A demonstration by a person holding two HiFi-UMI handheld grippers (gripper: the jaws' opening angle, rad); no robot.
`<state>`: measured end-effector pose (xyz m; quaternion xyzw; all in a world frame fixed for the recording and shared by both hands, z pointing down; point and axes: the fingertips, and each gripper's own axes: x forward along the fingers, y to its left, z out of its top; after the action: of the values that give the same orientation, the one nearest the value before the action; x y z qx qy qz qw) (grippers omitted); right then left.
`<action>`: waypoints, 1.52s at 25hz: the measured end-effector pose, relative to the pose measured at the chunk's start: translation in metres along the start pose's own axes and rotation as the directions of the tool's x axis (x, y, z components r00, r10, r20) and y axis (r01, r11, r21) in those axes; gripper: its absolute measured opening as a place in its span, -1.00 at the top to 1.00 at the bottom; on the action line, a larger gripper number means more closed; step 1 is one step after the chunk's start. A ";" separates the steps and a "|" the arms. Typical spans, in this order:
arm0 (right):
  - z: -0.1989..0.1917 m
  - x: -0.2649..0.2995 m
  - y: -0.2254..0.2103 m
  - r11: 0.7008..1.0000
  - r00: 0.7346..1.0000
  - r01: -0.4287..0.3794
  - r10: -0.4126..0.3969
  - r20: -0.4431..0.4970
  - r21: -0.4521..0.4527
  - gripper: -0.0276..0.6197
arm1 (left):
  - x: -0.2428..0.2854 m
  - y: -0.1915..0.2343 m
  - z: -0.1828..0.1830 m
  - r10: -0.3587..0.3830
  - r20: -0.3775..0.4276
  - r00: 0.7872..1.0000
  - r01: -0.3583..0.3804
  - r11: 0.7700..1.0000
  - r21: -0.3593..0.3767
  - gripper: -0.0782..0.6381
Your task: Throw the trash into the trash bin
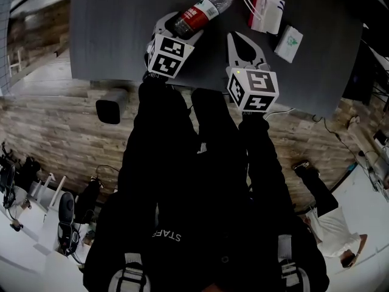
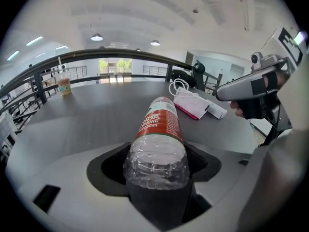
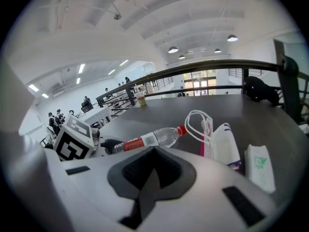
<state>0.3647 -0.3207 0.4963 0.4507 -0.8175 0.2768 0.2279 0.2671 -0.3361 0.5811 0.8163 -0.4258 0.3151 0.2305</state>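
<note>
The clear plastic bottle [image 1: 200, 10] with a red label and a red cap lies on its side on the dark counter [image 1: 121, 29], about midway along it. Its cap points toward the far edge and its base toward the near edge. The left gripper [image 1: 174, 29] reaches in from the near edge, and its jaws stand apart on either side of the bottle's base. In the left gripper view the base fills the gap between them, and the pads appear to lie against its sides.

The right gripper [image 1: 236, 39] hangs just right of the bottle, over the near part of the counter. Its jaws are pressed together with nothing between them, and it touches none of the things.

A small white paper bag [image 1: 267, 14] with pink trim and white loop handles lies beyond the right gripper, near the far edge and just right of the bottle's cap. A white tissue pack [image 1: 289, 43] with green print lies beside the bag, toward the right edge. A cup [image 2: 63, 82] with a straw stands well apart from these at the far left edge.

A small black container [image 1: 111, 110] stands on the wooden floor just off the counter's near edge, toward the left corner.
</note>
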 end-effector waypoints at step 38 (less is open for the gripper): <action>-0.026 -0.010 0.343 0.807 0.886 -0.460 0.444 -0.132 -0.370 0.87 | -0.343 0.096 -0.176 0.631 0.125 0.765 -0.430 0.646 -0.631 -0.14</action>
<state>0.0766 -0.1464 0.4240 0.1831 -0.9349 0.1631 0.2565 -0.0202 -0.0849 0.4702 0.5857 -0.7551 0.0845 0.2822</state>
